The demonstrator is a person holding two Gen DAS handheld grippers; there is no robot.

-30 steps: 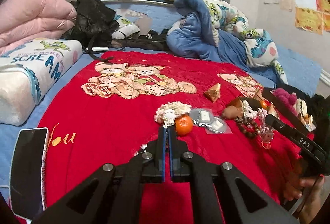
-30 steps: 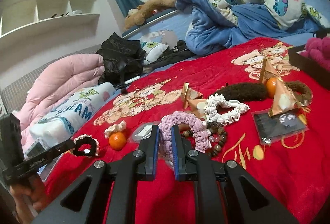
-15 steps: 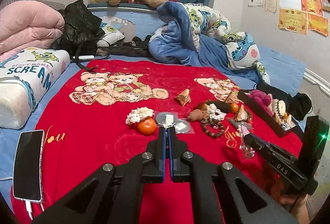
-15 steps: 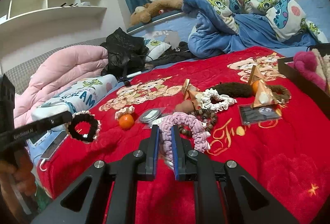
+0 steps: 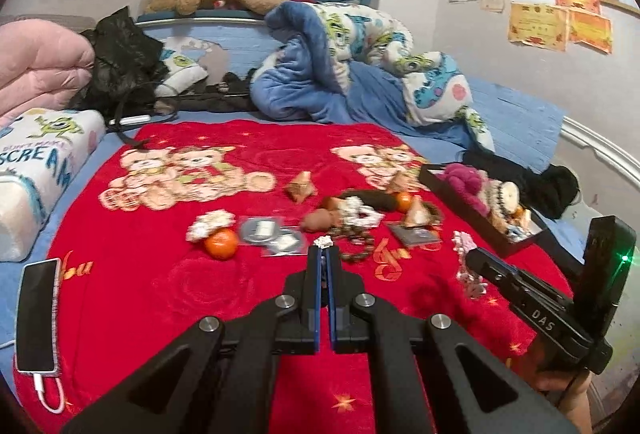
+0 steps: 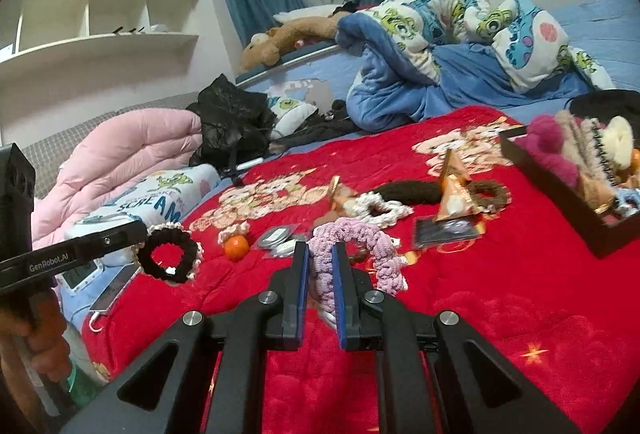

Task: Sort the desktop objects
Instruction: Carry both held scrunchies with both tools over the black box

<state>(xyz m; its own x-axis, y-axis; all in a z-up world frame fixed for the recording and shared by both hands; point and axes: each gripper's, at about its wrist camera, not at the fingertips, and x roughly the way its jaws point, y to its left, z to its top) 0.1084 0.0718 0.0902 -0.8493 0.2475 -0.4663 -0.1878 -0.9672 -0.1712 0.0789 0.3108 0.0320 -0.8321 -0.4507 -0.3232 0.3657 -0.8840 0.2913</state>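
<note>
My left gripper (image 5: 324,252) is shut on a black scrunchie with white and pink trim; only a white bit of it (image 5: 324,242) shows at the tips. The right wrist view shows this scrunchie (image 6: 170,258) whole, hanging from the left gripper (image 6: 138,230) above the blanket's left edge. My right gripper (image 6: 320,248) is shut on a pink crocheted scrunchie (image 6: 360,234), which also hangs from the right gripper (image 5: 472,258) as a pink scrunchie (image 5: 464,254). A black box (image 5: 468,212) (image 6: 552,198) with a magenta scrunchie and other items sits to the right.
On the red blanket (image 5: 160,274) lie an orange (image 5: 221,243), a wooden bead bracelet (image 5: 356,242), a white scrunchie (image 6: 378,208), a brown scrunchie (image 6: 408,192), gold pyramid packets (image 6: 454,190) and flat sachets. A phone (image 5: 38,314) lies at the left edge, a pillow (image 5: 36,170) beyond.
Both grippers have risen and drawn back from the pile, each still carrying its scrunchie. The black box has come further into both views.
</note>
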